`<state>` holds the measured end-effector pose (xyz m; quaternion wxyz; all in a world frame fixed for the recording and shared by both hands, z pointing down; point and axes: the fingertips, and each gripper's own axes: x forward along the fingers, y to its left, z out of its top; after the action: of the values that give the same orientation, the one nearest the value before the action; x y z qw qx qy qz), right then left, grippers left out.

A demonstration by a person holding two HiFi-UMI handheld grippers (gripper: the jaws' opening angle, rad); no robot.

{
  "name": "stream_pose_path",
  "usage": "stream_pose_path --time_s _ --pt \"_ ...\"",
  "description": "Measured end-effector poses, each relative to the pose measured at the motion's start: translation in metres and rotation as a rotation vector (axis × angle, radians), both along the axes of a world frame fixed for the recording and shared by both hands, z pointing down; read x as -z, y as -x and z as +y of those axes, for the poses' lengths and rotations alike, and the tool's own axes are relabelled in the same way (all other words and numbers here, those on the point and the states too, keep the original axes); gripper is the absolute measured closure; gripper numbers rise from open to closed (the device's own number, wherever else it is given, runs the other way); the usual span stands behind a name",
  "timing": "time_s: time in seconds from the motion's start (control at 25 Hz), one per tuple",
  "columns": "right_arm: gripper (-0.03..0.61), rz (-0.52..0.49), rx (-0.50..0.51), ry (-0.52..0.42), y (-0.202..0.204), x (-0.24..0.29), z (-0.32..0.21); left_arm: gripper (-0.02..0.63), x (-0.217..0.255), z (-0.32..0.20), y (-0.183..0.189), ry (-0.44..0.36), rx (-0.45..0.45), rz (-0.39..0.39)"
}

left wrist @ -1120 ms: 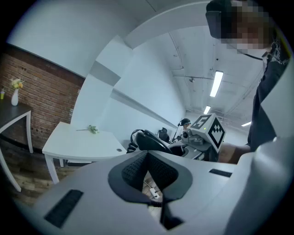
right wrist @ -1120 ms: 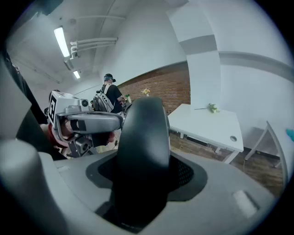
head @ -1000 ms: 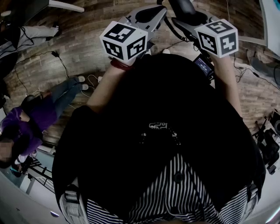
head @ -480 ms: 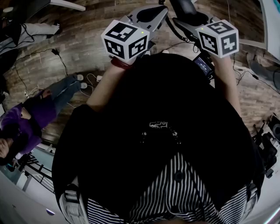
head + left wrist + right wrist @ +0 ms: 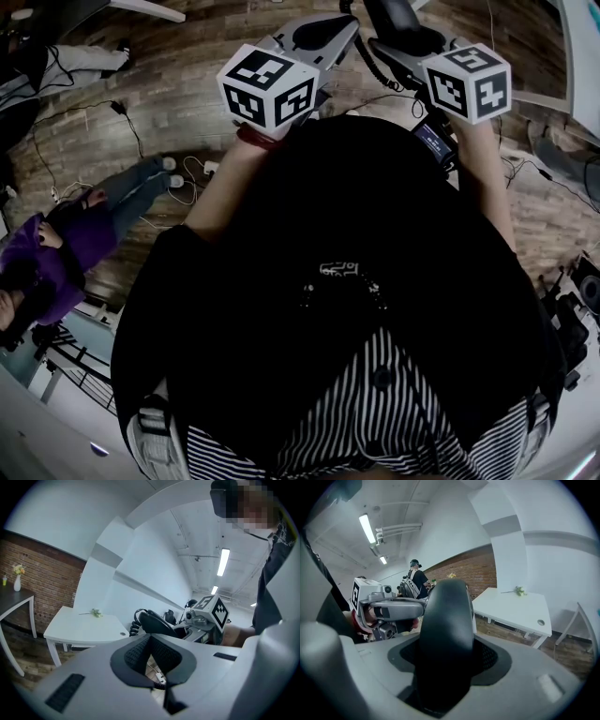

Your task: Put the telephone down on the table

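Note:
A black telephone handset (image 5: 445, 616) stands upright between the pads of my right gripper (image 5: 445, 660), which is shut on its middle. In the left gripper view the same handset (image 5: 157, 623) appears ahead with its coiled cord (image 5: 135, 626) hanging at its left end. The pads of my left gripper (image 5: 150, 641) meet in a narrow V with nothing between them. From the head view, both grippers are held out in front of the body, the left gripper (image 5: 323, 33) beside the right gripper (image 5: 398, 42) and the handset (image 5: 398, 11). A white table (image 5: 515, 609) stands ahead by the wall.
The white table (image 5: 79, 627) carries a small flower sprig (image 5: 96, 613). A dark table (image 5: 14, 604) with a vase stands by the brick wall. Cables (image 5: 122, 117) lie on the wood floor, where a person in purple (image 5: 56, 258) sits at the left.
Both grippers and the handset stay where they were. The person in purple at the left edge has shifted a little.

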<state>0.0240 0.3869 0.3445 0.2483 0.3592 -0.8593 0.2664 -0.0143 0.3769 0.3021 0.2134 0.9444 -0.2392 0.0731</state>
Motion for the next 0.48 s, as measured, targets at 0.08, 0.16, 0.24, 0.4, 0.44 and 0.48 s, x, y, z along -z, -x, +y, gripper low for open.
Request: stream_pose_path --time_s 0.08,0.16,0.24,0.4,0.44,0.48 --pt "0.301 -0.006 0.006 0.0 -0.006 0.0 0.0 0.612 0.0 0.0 -0.007 0.0 0.004 -0.003" --pt "0.301 -0.012 0.016 0.001 -0.014 0.0 0.002 0.612 0.001 0.002 -0.016 0.001 0.011 -0.007" --pt "0.301 -0.019 0.029 0.001 -0.022 -0.001 0.004 0.612 0.0 0.005 -0.023 0.002 0.019 -0.014" --pt "0.301 -0.031 0.053 -0.005 -0.03 -0.004 0.011 0.612 -0.005 0.015 -0.025 0.006 0.045 -0.032" --pt "0.301 -0.034 0.059 -0.006 -0.031 -0.005 0.012 0.612 -0.007 0.017 -0.024 0.008 0.054 -0.035" --pt "0.301 -0.035 0.063 -0.006 -0.032 -0.006 0.011 0.612 -0.008 0.018 -0.022 0.01 0.064 -0.038"
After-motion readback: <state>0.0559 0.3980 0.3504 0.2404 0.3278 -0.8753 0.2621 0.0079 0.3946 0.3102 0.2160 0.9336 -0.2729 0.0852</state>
